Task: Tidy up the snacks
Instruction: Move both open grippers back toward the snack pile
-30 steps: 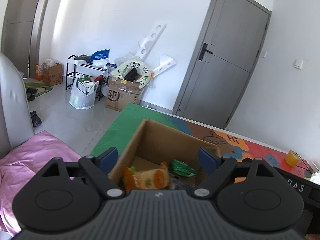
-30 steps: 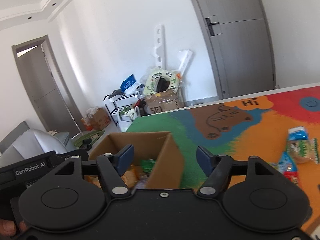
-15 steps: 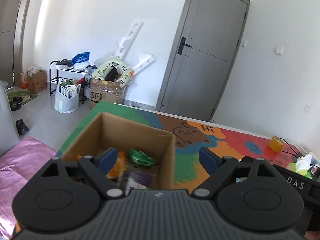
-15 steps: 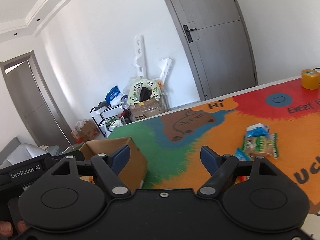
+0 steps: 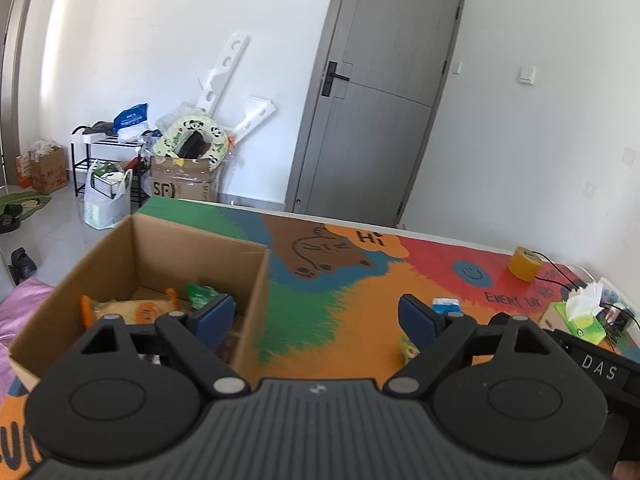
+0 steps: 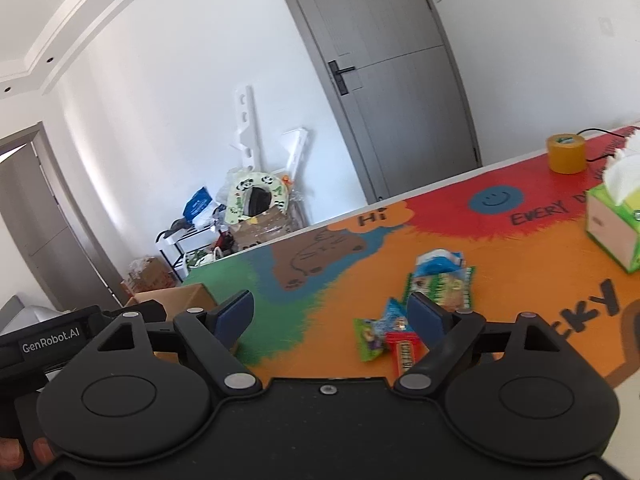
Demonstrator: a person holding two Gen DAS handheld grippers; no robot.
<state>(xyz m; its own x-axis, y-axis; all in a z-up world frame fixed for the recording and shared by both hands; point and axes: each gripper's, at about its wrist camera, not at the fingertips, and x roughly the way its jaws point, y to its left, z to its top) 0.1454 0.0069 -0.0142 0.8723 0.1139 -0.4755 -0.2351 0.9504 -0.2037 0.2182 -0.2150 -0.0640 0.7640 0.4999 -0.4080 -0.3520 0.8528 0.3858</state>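
mat (image 6: 520,280): colourful, covers the table
box (image 5: 256,280): cardboard, on the mat's left end, snacks inside
loose snacks (image 6: 440,280): on orange patch
left gripper (image 5: 316,316): released, nothing held
right gripper (image 6: 332,316): released, nothing held

bare mat (image 6: 344,344) between cardboard box (image 5: 256,280) and snack packets (image 6: 404,332), tissue box (image 6: 612,224) far right

Bright daylight, slight motion blur, fisheye-bent edges.
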